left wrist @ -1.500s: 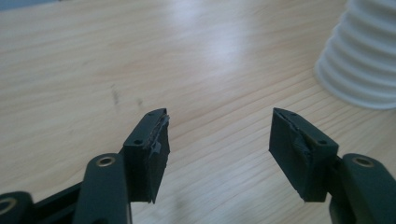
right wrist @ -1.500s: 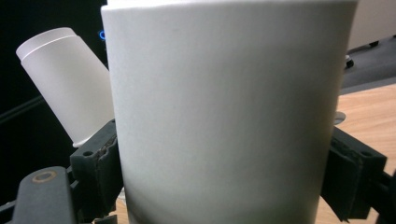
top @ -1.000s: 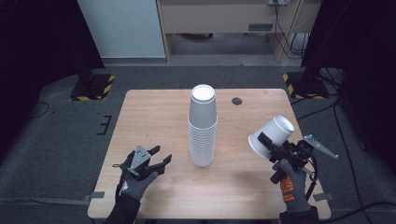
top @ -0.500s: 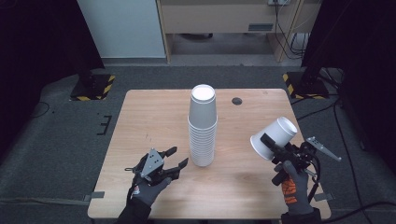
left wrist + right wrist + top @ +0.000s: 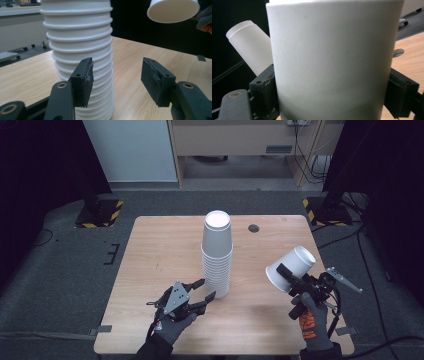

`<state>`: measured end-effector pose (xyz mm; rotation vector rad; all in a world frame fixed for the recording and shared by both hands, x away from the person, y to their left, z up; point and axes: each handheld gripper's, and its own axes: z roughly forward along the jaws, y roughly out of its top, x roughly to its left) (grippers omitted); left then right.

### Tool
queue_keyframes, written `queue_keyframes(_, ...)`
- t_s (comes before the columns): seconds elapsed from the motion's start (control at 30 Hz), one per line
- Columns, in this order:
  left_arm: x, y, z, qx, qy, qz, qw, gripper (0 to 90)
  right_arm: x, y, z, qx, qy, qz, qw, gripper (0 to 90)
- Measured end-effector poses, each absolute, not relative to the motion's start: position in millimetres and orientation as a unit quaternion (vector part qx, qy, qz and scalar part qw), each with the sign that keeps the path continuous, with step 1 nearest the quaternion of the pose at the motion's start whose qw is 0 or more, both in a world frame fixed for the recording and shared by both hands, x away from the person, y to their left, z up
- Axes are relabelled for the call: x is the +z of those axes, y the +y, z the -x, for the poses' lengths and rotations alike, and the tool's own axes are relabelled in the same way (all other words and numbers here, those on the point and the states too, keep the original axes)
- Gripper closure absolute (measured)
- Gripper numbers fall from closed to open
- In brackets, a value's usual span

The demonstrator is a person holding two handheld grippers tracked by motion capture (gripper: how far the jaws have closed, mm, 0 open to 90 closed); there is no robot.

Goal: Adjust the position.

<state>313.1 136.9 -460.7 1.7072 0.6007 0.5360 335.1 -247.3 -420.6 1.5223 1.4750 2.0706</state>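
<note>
A tall stack of upside-down white paper cups stands at the middle of the wooden table. My left gripper lies low at the stack's base, on its near left side. In the left gripper view the stack rises just beyond the left jaw. The left gripper is open; its jaws have just been closing a little, and no pad touches a cup. My right gripper is shut on a single white cup, held tilted above the table's right side. That cup sits between the right gripper's pads.
A small dark round disc sits in the tabletop behind the stack to the right. Yellow-and-black striped stand bases rest on the floor beyond both far corners. A person's gloved hands hold the grippers at the near edge.
My left gripper has moved right and a little forward, up to the base of the cup stack. The right gripper has stayed in place with its cup.
</note>
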Motion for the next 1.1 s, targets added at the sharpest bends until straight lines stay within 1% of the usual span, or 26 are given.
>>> queue_keyframes(0.57, -458.5, 83.9, -313.7, 0.213, 0.221, -0.728, 0.614, 45.1, -425.5, -241.1, -334.9, 0.704, 0.475, -0.524, 0.066, 15.5)
queue_keyframes(0.63, -457.9, 79.4, -315.3, 0.211, 0.220, -0.726, 0.617, 46.5, -425.6, -241.2, -334.9, 0.704, 0.475, -0.524, 0.065, 15.5)
queue_keyframes(0.9, -456.6, 64.3, -323.1, 0.205, 0.214, -0.724, 0.623, 46.1, -426.9, -239.9, -335.2, 0.705, 0.473, -0.525, 0.061, 15.5)
queue_keyframes(1.1, -455.8, 58.3, -327.7, 0.206, 0.214, -0.723, 0.624, 44.0, -426.9, -240.1, -335.1, 0.705, 0.472, -0.526, 0.056, 15.5)
